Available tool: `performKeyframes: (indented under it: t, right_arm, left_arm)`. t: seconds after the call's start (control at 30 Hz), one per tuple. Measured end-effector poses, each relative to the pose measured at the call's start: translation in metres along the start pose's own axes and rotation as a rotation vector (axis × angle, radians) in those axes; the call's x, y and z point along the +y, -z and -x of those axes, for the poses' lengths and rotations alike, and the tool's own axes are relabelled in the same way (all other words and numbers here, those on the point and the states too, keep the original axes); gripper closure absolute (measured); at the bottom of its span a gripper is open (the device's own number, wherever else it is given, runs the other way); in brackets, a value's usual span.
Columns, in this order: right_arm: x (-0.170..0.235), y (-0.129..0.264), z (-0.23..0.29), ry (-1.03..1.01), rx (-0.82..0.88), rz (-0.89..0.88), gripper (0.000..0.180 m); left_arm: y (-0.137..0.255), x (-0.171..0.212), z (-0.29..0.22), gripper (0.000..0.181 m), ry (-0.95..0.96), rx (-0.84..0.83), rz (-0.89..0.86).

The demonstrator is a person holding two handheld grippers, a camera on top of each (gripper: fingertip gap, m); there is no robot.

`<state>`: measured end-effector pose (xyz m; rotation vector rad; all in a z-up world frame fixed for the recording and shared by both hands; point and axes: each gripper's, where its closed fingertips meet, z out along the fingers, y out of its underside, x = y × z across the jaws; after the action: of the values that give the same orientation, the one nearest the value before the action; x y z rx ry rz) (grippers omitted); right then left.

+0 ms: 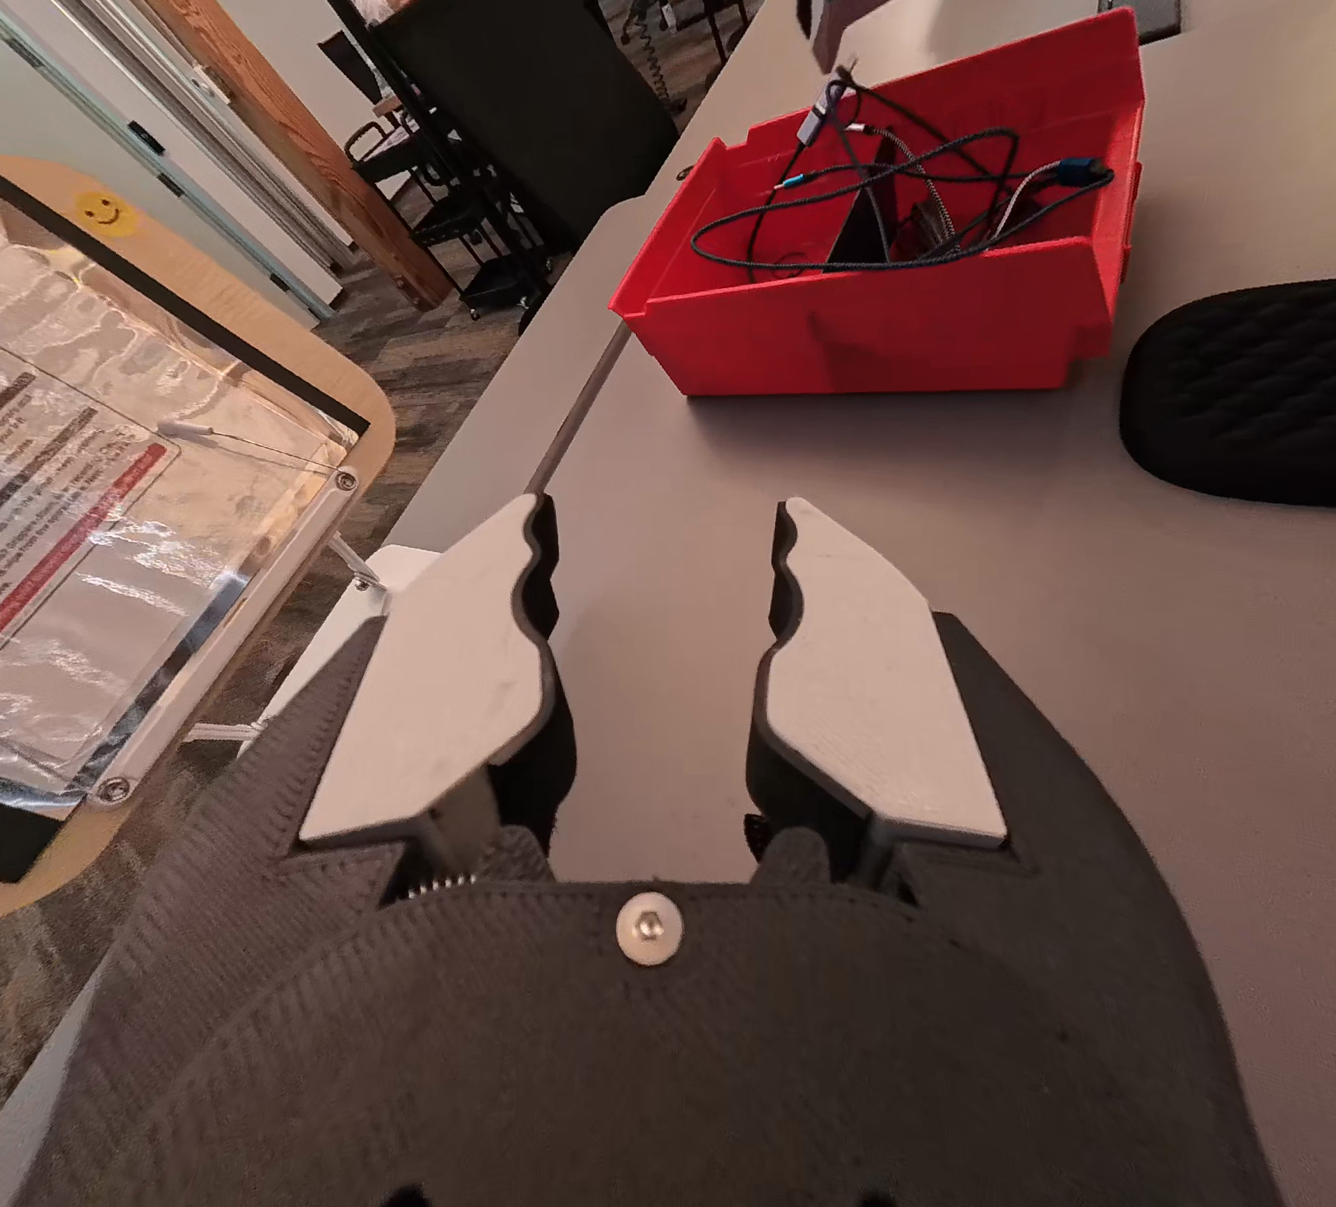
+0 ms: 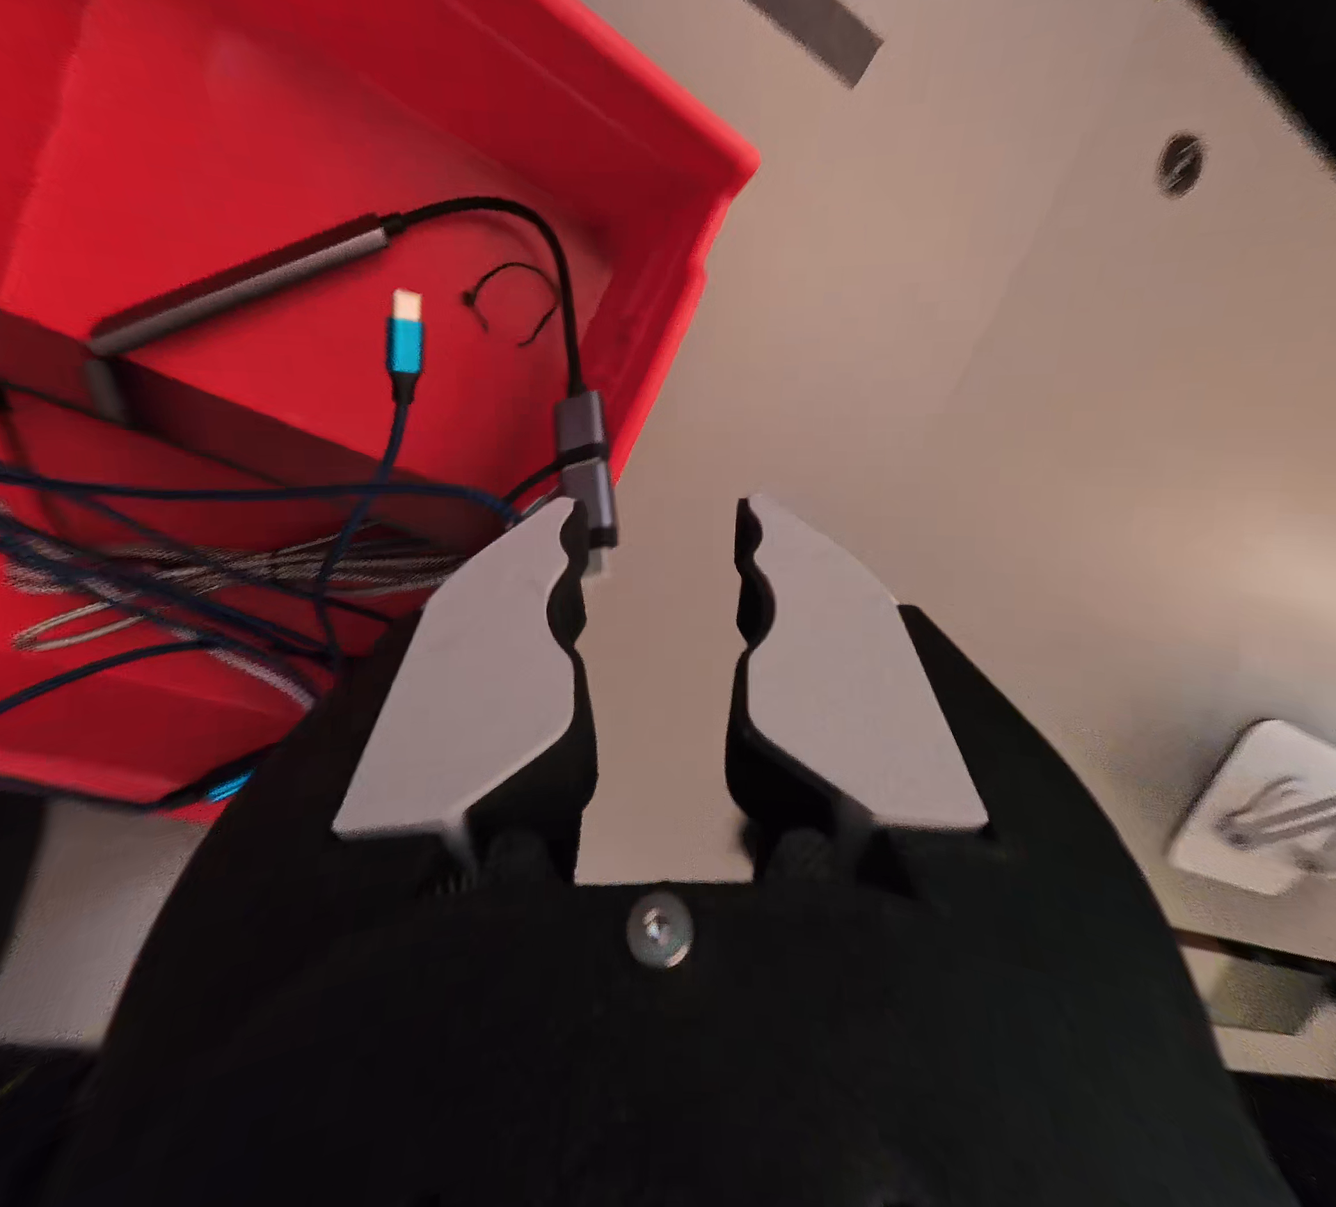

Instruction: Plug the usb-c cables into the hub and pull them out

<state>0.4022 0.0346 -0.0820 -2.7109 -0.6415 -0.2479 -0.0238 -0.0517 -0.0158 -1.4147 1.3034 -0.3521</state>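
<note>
A: Item one, the red bin [image 1: 867, 333]. We take it as our landmark; it sits on the grey table [image 1: 723, 594].

B: Inside it we log a tangle of dark braided cables [image 1: 860, 189], and in the right wrist view a slim grey hub [image 2: 238, 283] lying aslant on the bin's floor [image 2: 303, 109]. A blue-shelled usb-c plug [image 2: 405, 340] lies loose just beside the hub, not inserted.

A: Also a pair of grey connectors [image 2: 587, 463] on the hub's black lead, at the bin's corner wall.

B: Item two, our left gripper [image 1: 665, 507]. It hangs over bare table on the near side of the bin, well apart from it, fingers spread wide and holding nothing.

A: Item three, our right gripper [image 2: 654, 507]. It is above the bin's corner, fingers parted with a narrower gap, nothing between them; the left fingertip [image 2: 557, 521] is just beside the lower grey connector. We cannot tell whether they touch.

B: Last, a black padded cushion [image 1: 1236, 391] to the right of the bin.
</note>
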Motion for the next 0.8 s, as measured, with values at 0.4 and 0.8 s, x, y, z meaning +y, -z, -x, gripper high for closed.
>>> performKeyframes:
  t: [0.4, 0.8]
  right_arm:
    - [0.015, -0.012, 0.028, -0.001, -0.177, 0.007, 0.170]
    - [-0.020, -0.015, 0.036, 0.339, 0.060, 0.010, 0.170]
  left_arm:
    - [-0.002, 0.001, -0.006, 0.125, -0.034, -0.004, 0.024]
    - [0.003, -0.005, -0.005, 0.126, -0.046, -0.015, 0.007]
